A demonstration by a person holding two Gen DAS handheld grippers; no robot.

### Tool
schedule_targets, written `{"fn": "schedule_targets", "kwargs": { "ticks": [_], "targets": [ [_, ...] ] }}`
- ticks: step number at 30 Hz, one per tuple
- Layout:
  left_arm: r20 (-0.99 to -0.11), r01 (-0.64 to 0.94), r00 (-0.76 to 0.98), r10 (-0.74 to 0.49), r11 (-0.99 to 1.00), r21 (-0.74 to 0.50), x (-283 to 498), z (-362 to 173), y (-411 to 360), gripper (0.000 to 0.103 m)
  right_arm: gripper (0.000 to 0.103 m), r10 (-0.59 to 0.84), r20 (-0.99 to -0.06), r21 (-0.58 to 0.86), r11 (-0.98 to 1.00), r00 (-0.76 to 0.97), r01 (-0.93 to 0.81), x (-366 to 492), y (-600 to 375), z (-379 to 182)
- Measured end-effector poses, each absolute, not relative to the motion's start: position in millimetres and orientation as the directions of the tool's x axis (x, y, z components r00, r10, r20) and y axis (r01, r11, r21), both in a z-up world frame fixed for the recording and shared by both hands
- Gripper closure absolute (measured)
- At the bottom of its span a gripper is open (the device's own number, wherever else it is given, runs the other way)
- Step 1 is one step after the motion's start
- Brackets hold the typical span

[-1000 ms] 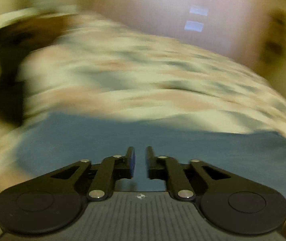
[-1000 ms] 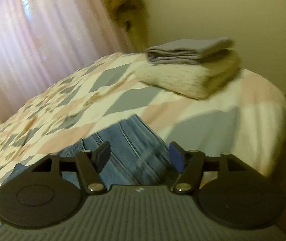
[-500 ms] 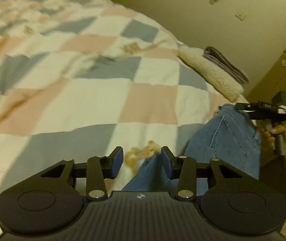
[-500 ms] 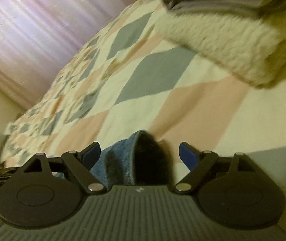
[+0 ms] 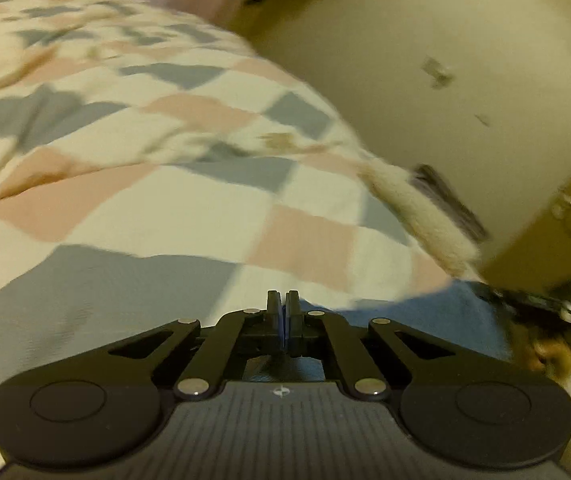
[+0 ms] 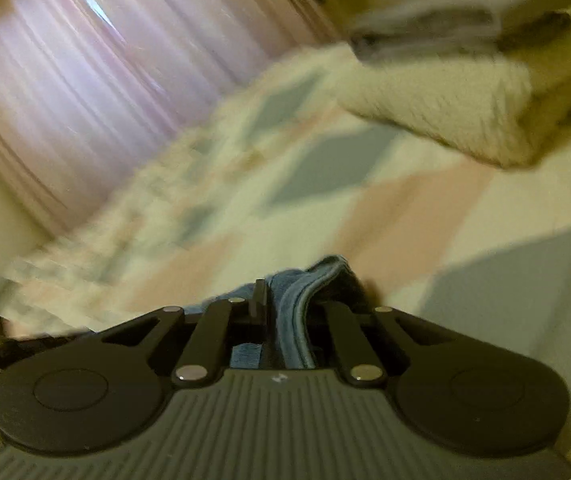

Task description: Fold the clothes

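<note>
Blue jeans point(image 5: 437, 316) lie on a checked quilt point(image 5: 173, 216) at the bed's near edge. My left gripper point(image 5: 282, 306) is shut, its jaws pressed together over a thin sliver of blue denim. In the right wrist view my right gripper point(image 6: 285, 300) is shut on a thick fold of the jeans point(image 6: 305, 292), which bulges up between the fingers. The right gripper also shows in the left wrist view point(image 5: 541, 304), at the far end of the jeans, held by a hand.
A folded cream blanket point(image 6: 457, 112) with folded grey clothes point(image 6: 465, 24) on top sits at the bed's far corner. Pink curtains point(image 6: 85, 80) hang behind the bed. A cream wall point(image 5: 445, 60) and a brown door point(image 5: 565, 232) stand to the right.
Both grippers have closed on the jeans; half a second ago both were open around the fabric. Both views have shifted and are blurred by motion.
</note>
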State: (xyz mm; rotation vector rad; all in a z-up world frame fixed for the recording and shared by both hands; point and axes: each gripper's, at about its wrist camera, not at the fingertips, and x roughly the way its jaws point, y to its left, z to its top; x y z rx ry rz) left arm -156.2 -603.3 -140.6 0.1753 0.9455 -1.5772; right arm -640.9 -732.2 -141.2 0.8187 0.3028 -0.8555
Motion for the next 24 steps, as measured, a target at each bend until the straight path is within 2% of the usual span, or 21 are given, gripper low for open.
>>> {"fn": "schedule_targets", "kwargs": {
  "ticks": [1, 3, 5, 7, 8, 10, 12, 14, 16, 17, 18, 20, 22, 23, 24],
  "targets": [
    [-0.623, 0.906, -0.196, -0.758, 0.103, -0.41, -156.9, -148.7, -607.2, 0.103, 0.086, -0.578, -0.558, 0.474, 0.368, 0.596, 0.8, -632.7, -732.4, -142.0],
    [-0.639, 0.918, -0.119, -0.76, 0.161, -0.362, -152.5, -155.5, -609.8, 0.103, 0.057, -0.641, -0.587, 0.351, 0.35, 0.495, 0.869, -621.6, -727.9, -128.1],
    [-0.611, 0.894, -0.109, -0.784, 0.191, -0.405, -143.3, -144.8, -600.3, 0.103, 0.047, -0.719, -0.573, 0.223, 0.325, 0.393, 0.919, -617.0, -715.0, -108.2],
    [-0.569, 0.904, -0.069, -0.819, 0.189, -0.382, -142.9, -121.3, -581.2, 0.103, 0.046, -0.806, -0.496, 0.106, 0.312, 0.323, 0.944, -615.0, -690.3, -85.9],
    [-0.547, 0.915, -0.07, -0.834, 0.165, -0.369, -147.3, -109.7, -569.4, 0.103, 0.046, -0.825, -0.449, 0.081, 0.346, 0.344, 0.935, -611.0, -674.8, -77.6],
    [-0.505, 0.933, -0.109, -0.856, 0.087, -0.35, -161.1, -89.5, -544.2, 0.103, 0.051, -0.788, -0.396, 0.094, 0.476, 0.472, 0.874, -598.5, -649.7, -70.8],
    [-0.505, 0.939, -0.177, -0.845, 0.009, -0.344, -187.2, -91.6, -533.2, 0.102, 0.069, -0.685, -0.446, 0.127, 0.589, 0.577, 0.798, -569.5, -639.7, -80.5],
    [-0.526, 0.942, -0.236, -0.817, -0.059, -0.331, -217.6, -105.2, -528.1, 0.099, 0.07, -0.579, -0.507, 0.147, 0.671, 0.638, 0.727, -538.3, -634.6, -99.7],
    [-0.566, 0.953, -0.226, -0.793, -0.061, -0.296, -238.1, -131.6, -533.7, 0.098, 0.071, -0.562, -0.562, 0.112, 0.675, 0.607, 0.729, -522.2, -637.4, -119.6],
    [-0.58, 0.956, -0.21, -0.787, -0.042, -0.29, -240.1, -142.0, -536.6, 0.096, 0.082, -0.581, -0.576, 0.082, 0.659, 0.575, 0.748, -524.9, -641.1, -127.4],
    [-0.591, 0.957, -0.189, -0.784, -0.012, -0.29, -236.9, -150.3, -539.3, 0.094, 0.103, -0.581, -0.577, 0.113, 0.639, 0.574, 0.761, -538.0, -647.9, -129.6],
    [-0.584, 0.93, -0.178, -0.792, 0.058, -0.362, -213.1, -156.9, -536.4, 0.094, 0.103, -0.584, -0.577, 0.183, 0.588, 0.57, 0.788, -566.2, -662.1, -133.2],
    [-0.575, 0.92, -0.087, -0.813, 0.156, -0.36, -184.7, -152.9, -520.4, 0.095, 0.103, -0.627, -0.566, 0.271, 0.472, 0.536, 0.839, -605.6, -673.1, -126.2],
    [-0.581, 0.917, -0.027, -0.814, 0.211, -0.338, -170.8, -149.4, -508.6, 0.098, 0.099, -0.651, -0.553, 0.292, 0.434, 0.521, 0.852, -620.4, -670.5, -119.3],
    [-0.591, 0.915, 0.044, -0.805, 0.27, -0.299, -157.2, -144.7, -493.9, 0.097, 0.091, -0.682, -0.538, 0.287, 0.403, 0.494, 0.869, -629.9, -662.3, -112.1]
  ]
}}
